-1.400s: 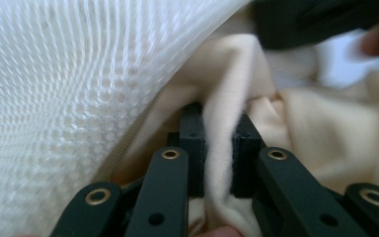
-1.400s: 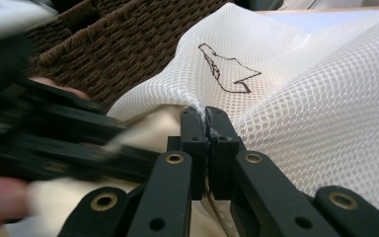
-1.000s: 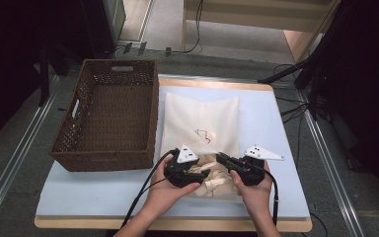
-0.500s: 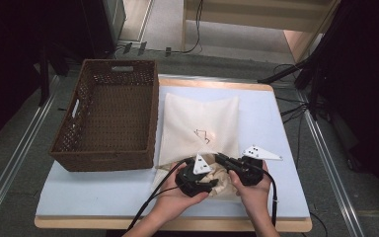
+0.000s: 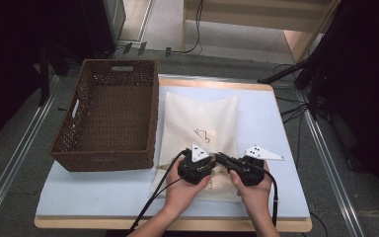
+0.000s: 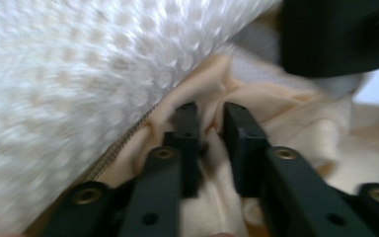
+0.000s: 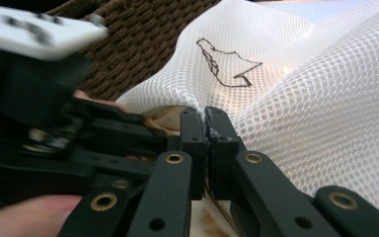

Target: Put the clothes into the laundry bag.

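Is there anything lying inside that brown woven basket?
No, the high view shows the basket with only its bare woven floor, while the mesh bag lies beside it.

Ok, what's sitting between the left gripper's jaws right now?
A fold of the peach cloth, pinched between the left gripper jaws beside the white mesh bag, in the left gripper view.

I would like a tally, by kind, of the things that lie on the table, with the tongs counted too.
Wicker basket: 1
White mesh bag: 1
Beige cloth at the bag's opening: 1
Tongs: 2, the left tongs and the right tongs
Total: 5
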`<control>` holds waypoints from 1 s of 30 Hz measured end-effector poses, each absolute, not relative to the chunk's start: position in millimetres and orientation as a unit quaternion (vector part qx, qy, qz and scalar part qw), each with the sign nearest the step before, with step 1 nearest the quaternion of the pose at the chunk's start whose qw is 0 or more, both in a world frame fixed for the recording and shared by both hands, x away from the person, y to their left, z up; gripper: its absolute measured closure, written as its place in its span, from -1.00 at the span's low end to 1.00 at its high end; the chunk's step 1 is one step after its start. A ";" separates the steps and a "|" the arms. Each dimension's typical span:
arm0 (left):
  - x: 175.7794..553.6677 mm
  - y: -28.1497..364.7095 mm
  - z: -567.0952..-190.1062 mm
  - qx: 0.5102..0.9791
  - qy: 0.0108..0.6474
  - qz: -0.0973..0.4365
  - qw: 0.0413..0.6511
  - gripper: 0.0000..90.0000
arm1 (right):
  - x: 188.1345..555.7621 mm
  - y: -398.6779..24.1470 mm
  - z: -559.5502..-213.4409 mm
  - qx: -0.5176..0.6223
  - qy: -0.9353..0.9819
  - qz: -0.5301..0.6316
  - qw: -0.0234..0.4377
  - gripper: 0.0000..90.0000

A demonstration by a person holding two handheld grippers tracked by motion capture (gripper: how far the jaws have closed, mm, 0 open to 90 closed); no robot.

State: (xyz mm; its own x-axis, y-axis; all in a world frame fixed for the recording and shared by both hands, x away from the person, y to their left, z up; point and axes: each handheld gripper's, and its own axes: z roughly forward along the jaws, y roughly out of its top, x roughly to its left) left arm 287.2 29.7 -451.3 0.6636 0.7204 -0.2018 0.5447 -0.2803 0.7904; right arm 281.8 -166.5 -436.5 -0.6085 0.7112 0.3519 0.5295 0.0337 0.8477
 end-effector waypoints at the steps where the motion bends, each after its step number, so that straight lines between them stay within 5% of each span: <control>1: 283.9 33.2 -446.3 0.795 0.390 0.095 0.455 0.34 | 282.2 -167.4 -437.2 0.435 0.715 0.542 0.083 0.96; 4: 273.3 48.8 -432.5 0.791 0.376 0.097 0.473 0.05 | 283.7 -169.3 -438.8 0.439 0.713 0.540 0.082 0.96; 9: 256.0 65.2 -430.2 0.793 0.363 0.067 0.484 0.05 | 285.0 -168.1 -440.5 0.439 0.714 0.538 0.084 0.96; 16: 258.5 38.2 -457.5 0.837 0.364 0.071 0.403 -0.05 | 284.7 -164.3 -440.1 0.438 0.716 0.537 0.084 0.96; 19: 260.4 24.5 -458.5 0.851 0.353 0.110 0.373 0.08 | 283.5 -163.5 -439.2 0.439 0.715 0.537 0.084 0.96; 23: 262.3 18.7 -456.4 0.844 0.354 0.142 0.376 0.69 | 282.8 -163.6 -437.8 0.436 0.714 0.541 0.081 0.96; 30: 288.8 24.1 -452.0 0.785 0.427 0.200 0.401 0.74 | 279.2 -169.5 -426.1 0.431 0.705 0.556 0.088 0.96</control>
